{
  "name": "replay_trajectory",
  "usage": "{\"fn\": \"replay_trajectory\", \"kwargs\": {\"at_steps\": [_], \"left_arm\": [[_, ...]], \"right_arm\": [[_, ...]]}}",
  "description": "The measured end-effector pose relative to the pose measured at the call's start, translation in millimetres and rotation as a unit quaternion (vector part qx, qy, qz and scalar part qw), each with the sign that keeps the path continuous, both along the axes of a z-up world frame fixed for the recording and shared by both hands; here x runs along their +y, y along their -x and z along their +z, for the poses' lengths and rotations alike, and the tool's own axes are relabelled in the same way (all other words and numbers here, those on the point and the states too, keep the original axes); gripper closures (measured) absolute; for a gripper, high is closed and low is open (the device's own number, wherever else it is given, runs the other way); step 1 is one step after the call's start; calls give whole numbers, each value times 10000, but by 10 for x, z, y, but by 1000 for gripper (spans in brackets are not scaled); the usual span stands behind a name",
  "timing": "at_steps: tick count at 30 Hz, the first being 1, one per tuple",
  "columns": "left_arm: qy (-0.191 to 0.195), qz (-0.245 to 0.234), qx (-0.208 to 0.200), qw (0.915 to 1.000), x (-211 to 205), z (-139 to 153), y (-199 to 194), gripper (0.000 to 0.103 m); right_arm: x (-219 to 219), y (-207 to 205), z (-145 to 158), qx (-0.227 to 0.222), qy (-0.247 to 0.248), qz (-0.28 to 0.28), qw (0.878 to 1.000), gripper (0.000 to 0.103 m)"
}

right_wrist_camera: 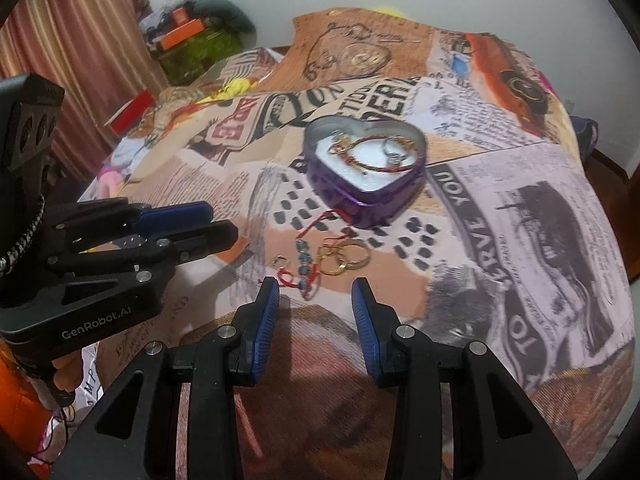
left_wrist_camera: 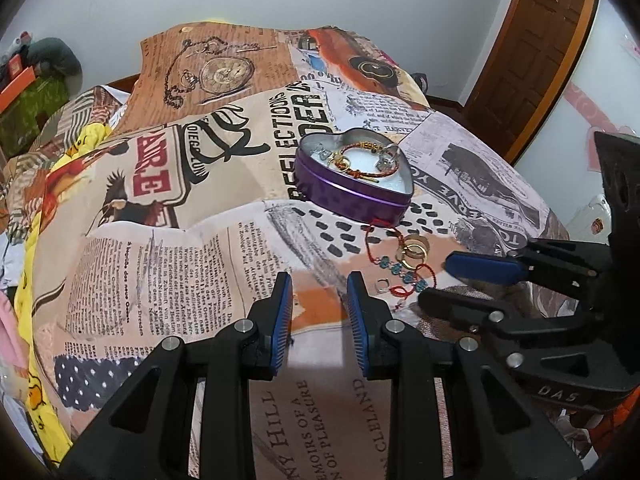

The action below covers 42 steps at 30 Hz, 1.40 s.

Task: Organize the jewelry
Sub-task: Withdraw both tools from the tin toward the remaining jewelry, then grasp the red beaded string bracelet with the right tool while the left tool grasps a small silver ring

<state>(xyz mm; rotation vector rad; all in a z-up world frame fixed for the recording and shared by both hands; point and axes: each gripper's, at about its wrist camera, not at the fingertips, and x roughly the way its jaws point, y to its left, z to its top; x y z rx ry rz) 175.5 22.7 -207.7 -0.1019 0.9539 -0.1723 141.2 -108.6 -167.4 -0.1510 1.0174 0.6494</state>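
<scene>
We hold the left gripper [left_wrist_camera: 319, 296] and the right gripper [right_wrist_camera: 315, 304] above a bed cloth [left_wrist_camera: 168, 264] printed like old newspaper; each pair of blue pads stands apart with only cloth showing between them, so both are released and empty. The purple heart tin [left_wrist_camera: 352, 196] lies open near the middle of the cloth, its point turned toward us and its lobes away. Inside, on a white lining, we make out a red-and-gold bracelet [left_wrist_camera: 366, 160] and small silver pieces, too small to identify. Just before the tin's point lies a red cord bracelet [left_wrist_camera: 404, 276] with blue beads; its long axis runs from the tin toward the grippers, and its far end touches or slips under the tin, we cannot tell which. Two gold rings [left_wrist_camera: 414, 252] overlap on that cord, and a small silver hoop [left_wrist_camera: 383, 283] lies just beside it. The left view shows a wooden door [left_wrist_camera: 532, 52] at the right, with the right gripper crossing in front of the cord's near end. The right view alone shows a striped curtain [right_wrist_camera: 72, 60] and the left gripper at the left edge, clear of the jewelry.
</scene>
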Motion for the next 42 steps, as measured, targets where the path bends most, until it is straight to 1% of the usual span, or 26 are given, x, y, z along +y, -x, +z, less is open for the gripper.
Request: {"fn": "replay_trajectory", "kwargs": {"at_steps": [3,8,10,11,12,13,18,25,28,35,36,37,38,40,42], "left_arm": [[34,27,17,10000,29,-19,-13,76],[71,37,42,10000,52,-52,-34,76],[84,34,50,9999,54,-60,-44,76],[95,30,53,9999,49,-62,-49,76],[108,26,55,9999,43,-63,-51,76],[121,19,59,9999,39,-63,-52,76],[127,-86,67,9999,-30,-53,-48,76],[170,-337,138,9992,-205,-63,-51,76],[156,-450,174,9987,-298,-87,-73,76],[4,-512,97,9986,-419,-130,-118,76],[-4,-516,80,9986,-430,-132,-124,79],[-1,-523,80,9986,-435,-134,-129,85],[6,-531,86,9986,-439,-137,-136,87],[-3,-527,70,9986,-438,-134,-138,95],[-18,-526,47,9986,-439,-127,-134,95]], "right_arm": [[41,-35,-60,76,-23,51,10000,69],[102,-41,-82,14,31,134,9999,69],[120,-41,-83,-39,90,147,9998,77],[129,-43,-87,-59,120,152,9998,83],[125,-40,-90,-73,118,165,9998,92],[125,-43,-92,-66,104,180,9998,94],[85,-25,-72,-88,11,181,9998,95],[-81,15,-28,-232,-13,9,9997,95],[-185,-12,-30,-208,-71,-119,9997,95],[-378,-44,-38,-173,-175,-387,9989,95],[-396,-52,-34,-173,-189,-413,9988,95],[-408,-55,-29,-176,-201,-425,9987,95],[-422,-60,-24,-185,-213,-434,9987,95],[-437,-68,-4,-216,-238,-463,9984,95],[-447,-76,27,-248,-278,-481,9981,95]]}}
